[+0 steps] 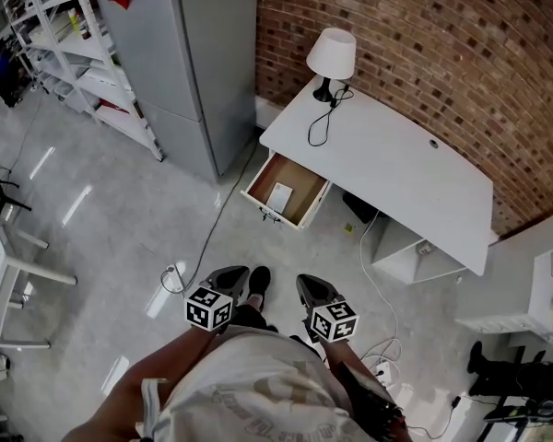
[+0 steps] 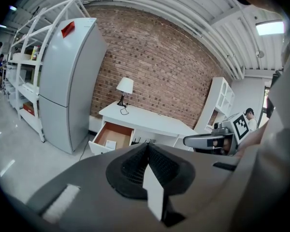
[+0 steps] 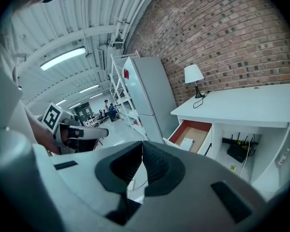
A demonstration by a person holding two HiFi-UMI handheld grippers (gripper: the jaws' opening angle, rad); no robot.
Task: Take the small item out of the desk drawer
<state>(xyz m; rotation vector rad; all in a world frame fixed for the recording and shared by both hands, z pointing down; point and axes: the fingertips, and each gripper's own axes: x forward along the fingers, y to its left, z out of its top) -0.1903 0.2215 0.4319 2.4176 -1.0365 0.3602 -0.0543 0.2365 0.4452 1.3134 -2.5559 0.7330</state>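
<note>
Down by the white desk [image 1: 415,168] against the red brick wall [image 1: 424,35], the pulled-out drawer with the white front and brown wooden inside [image 1: 300,178] stands fully open. On its floor lies the small flat white rectangular item [image 1: 279,195]. It rests flat, toward the front half of the drawer, close behind the front panel and clear of both side walls. Its edges sit square with the drawer's walls, and its slightly longer side seems to run along the drawer's depth, from front panel toward the desk. It looks thin, plain and pale, like a card or a slim box; any print on it is too small to make out.

The left gripper [image 1: 235,273] is held low in front of the person, well apart from the drawer, its ribbed black pads pressed flat together with nothing between them. The right gripper [image 1: 311,288] is just beside it, also aimed toward the desk, its pads meeting at the tips and empty. A white table lamp with a black base [image 1: 332,58] stands at the desk's far corner, its black cord [image 1: 318,122] trailing over the top. A tall grey refrigerator [image 1: 180,53] stands left of the desk.
</note>
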